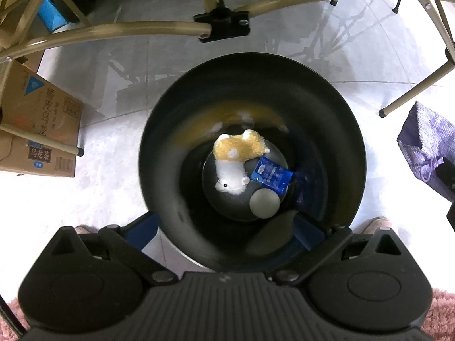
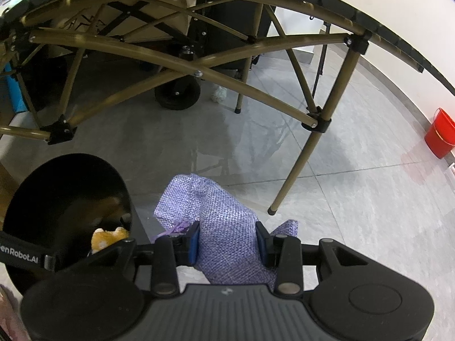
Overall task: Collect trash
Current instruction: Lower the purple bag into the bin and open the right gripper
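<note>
Looking down the left wrist view first, what do we have under us?

We are right over the black bin. A plush dog, a blue packet and a grey ball lie at its bottom. Our left gripper stands wide with nothing between the pads. Whether the pads touch the near rim, we cannot tell.

And the next piece of trash?

We see the purple pouch at the right edge of that view, just beside the bin. Around it is a pale, glossy tiled floor, cardboard boxes to the left and a folding frame of khaki tubes beyond.

Now the right wrist view?

Our right gripper is closed narrow on the pouch's middle, and the blue pads pinch the cloth in from both sides. We judge it light, soft and limp. The woven fabric gives grip, so slipping is unlikely, but loose ends and the drawstring will dangle. A bunched hold at mid-body suits it, and nothing about it looks fragile.

And the room?

The bin sits close on our left, its mouth open. The frame's legs stand ahead, and a red bucket is well apart by the wall. We would mind the frame when swinging across
</note>
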{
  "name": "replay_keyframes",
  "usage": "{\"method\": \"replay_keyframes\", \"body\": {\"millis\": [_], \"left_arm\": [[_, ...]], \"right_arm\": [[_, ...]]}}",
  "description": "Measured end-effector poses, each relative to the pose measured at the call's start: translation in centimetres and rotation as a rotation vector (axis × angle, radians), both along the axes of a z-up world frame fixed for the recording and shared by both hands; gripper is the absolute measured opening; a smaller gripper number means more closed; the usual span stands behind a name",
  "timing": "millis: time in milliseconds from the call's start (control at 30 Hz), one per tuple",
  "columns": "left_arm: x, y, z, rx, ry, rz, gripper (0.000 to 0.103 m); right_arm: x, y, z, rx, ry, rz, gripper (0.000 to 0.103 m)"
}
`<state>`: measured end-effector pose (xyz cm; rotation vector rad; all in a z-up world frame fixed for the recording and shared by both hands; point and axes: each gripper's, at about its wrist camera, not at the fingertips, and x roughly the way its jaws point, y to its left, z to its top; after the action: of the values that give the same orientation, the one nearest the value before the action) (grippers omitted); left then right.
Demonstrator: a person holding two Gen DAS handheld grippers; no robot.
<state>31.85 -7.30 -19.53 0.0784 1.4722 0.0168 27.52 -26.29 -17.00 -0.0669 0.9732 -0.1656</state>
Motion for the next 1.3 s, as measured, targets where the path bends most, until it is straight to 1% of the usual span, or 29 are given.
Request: {"method": "replay_keyframes", "body": {"millis": [300, 600, 833, 1300], "left_arm": [[-0.6, 2.1, 1.3, -0.013, -0.014, 0.018, 0.103], [-1.0, 4.9, 1.8, -0.005, -0.026, 0.047, 0.103], [-1.0, 7.0, 2.3, 0.008, -0.036, 0.092, 0.103], [-1.9, 10.9, 3.3, 0.024, -0.054, 0.149, 0.103]], "right_arm": [[0.4, 1.8, 0.6, 0.014, -0.017, 0.04, 0.037], [0.7, 4.5, 1.1, 0.027, -0.03, 0.103, 0.037], [0.9, 6.7, 1.4, 0.036, -0.037, 0.147, 0.037], [1.6, 11.5, 1.1, 0.049, -0.015, 0.247, 0.037]]}}
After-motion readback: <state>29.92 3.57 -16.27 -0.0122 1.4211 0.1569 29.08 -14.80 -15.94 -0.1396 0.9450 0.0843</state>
